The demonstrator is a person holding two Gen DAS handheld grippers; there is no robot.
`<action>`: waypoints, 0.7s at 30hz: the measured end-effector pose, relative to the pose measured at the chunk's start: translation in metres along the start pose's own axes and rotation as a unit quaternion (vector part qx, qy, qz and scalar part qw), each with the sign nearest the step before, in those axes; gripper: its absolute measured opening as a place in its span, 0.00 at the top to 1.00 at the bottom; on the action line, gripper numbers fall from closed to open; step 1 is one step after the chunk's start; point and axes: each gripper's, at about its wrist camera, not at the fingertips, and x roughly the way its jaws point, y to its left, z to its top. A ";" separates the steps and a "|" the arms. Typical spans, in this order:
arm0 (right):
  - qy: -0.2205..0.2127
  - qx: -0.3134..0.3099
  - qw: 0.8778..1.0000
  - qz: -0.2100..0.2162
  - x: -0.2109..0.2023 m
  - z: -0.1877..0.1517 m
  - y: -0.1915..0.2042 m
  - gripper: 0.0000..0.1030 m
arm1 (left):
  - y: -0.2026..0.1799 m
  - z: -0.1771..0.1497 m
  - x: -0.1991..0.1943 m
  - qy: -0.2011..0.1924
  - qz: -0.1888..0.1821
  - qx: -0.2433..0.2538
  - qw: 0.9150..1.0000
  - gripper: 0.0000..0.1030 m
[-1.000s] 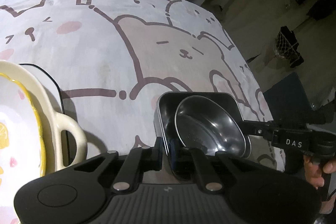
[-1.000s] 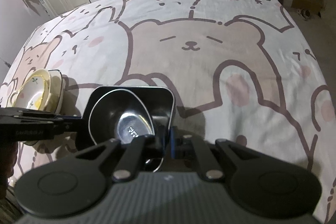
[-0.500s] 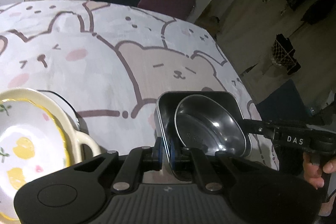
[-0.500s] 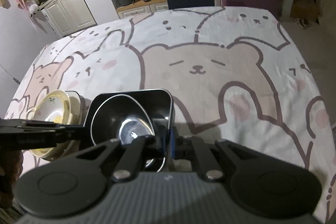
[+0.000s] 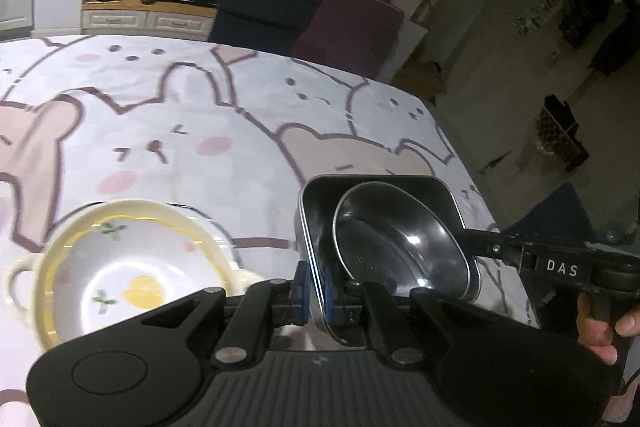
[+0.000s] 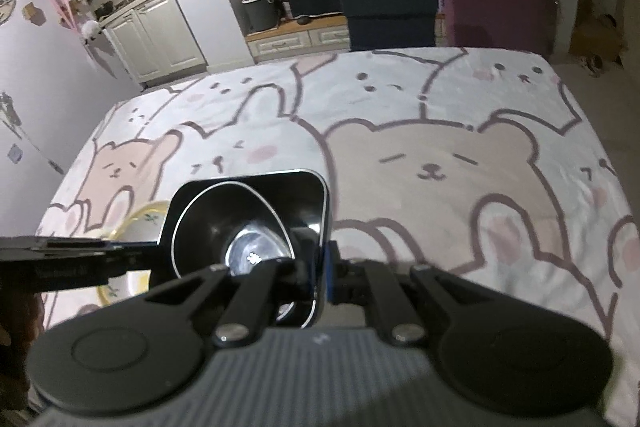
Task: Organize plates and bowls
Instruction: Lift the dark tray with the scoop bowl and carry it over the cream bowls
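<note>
Cotton bear-print tablecloth (image 6: pixel 400 131); beyond, dim kitchen cabinets (image 6: pixel 160 35).

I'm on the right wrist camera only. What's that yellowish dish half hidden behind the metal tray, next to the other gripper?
Observer: It's a cream dish with a loop handle on each side. A white plate with a yellow rim and a lemon print sits inside it.
Operator: I see the left gripper only from the side. Is it actually gripping the tray?
Observer: Yes. The left gripper has its fingers shut on the rim of the metal tray, on the side nearest the cream dish.
</note>
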 end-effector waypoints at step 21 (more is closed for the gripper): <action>0.011 -0.042 0.997 0.058 0.049 0.028 0.125 0.94 | 0.089 0.008 -0.079 -0.038 0.061 -0.049 0.996 0.93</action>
